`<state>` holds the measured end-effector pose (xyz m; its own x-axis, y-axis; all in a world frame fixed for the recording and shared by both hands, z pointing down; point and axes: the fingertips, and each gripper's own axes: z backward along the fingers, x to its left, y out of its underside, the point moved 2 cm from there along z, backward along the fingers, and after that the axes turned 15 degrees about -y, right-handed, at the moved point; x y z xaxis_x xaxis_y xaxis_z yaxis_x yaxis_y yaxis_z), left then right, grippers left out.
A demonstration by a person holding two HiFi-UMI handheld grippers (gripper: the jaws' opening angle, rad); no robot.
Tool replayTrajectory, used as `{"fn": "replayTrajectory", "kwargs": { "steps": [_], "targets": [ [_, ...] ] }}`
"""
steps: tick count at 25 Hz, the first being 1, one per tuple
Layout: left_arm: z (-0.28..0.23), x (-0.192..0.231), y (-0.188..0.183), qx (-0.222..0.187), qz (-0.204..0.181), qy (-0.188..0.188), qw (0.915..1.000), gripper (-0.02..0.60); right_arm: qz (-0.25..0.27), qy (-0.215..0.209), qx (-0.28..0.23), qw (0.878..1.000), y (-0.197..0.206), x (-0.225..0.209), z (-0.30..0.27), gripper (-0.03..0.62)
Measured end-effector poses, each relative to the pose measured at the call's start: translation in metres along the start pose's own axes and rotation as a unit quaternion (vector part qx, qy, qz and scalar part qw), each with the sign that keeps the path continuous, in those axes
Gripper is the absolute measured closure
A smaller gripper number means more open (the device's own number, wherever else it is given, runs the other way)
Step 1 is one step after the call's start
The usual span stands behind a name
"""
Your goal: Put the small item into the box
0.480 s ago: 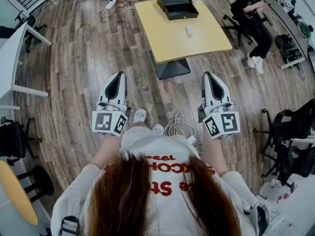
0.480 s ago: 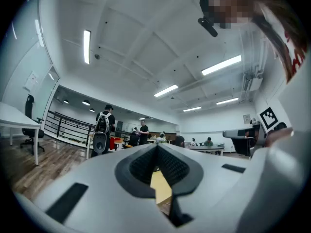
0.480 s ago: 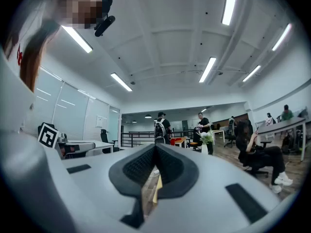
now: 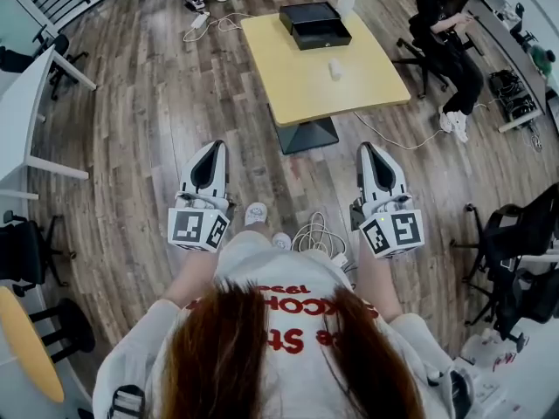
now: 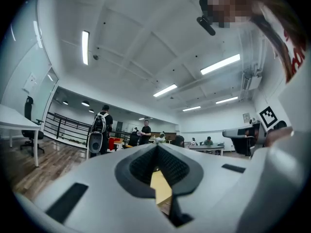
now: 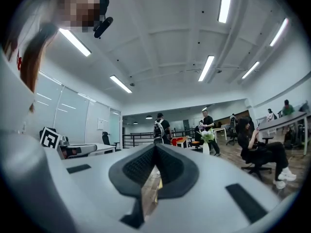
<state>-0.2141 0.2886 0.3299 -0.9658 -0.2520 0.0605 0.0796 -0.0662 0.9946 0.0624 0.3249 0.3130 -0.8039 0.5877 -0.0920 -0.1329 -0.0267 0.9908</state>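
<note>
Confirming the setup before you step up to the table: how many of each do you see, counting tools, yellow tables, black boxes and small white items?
Tools: 2 (left tool, right tool)
Yellow table: 1
Black box: 1
Small white item: 1
Total: 5

Ahead of you a yellow table [image 4: 314, 90] stands on the wooden plank floor [image 4: 148, 120], with a white vase of greenery [image 4: 347, 3] at its far edge. To your right, a person in black [image 4: 450, 24] sits in an office chair. A coil of white cable [image 4: 316, 232] lies by your feet. A white desk [image 4: 22, 103] stands on your left, and a white power strip [image 4: 199, 21] lies on the floor beyond it.
</note>
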Motion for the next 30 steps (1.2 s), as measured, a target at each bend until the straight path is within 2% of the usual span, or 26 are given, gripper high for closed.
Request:
{"fn": "replayTrajectory", "kwargs": {
  "steps": [7,11,21,30],
  "targets": [
    [-0.016,0.007,0.007,0.001,0.001,-0.005,1.0000,0.574,-0.011,-0.009,-0.002,1.000,0.007,-0.005,-0.015,0.589],
    [-0.042,0.008,0.017,0.005,0.010,-0.005,0.9999,0.574,-0.014,0.005,0.008,1.000,0.013,-0.023,-0.025,0.589],
    [-0.153,0.019,0.016,-0.001,0.017,0.021,0.9996,0.574,-0.015,0.008,0.008,1.000,0.002,-0.085,-0.102,0.589],
    [-0.243,0.023,0.025,0.002,0.026,0.051,0.9984,0.574,-0.029,0.027,0.007,0.999,0.004,-0.138,-0.154,0.589]
  ]
}}
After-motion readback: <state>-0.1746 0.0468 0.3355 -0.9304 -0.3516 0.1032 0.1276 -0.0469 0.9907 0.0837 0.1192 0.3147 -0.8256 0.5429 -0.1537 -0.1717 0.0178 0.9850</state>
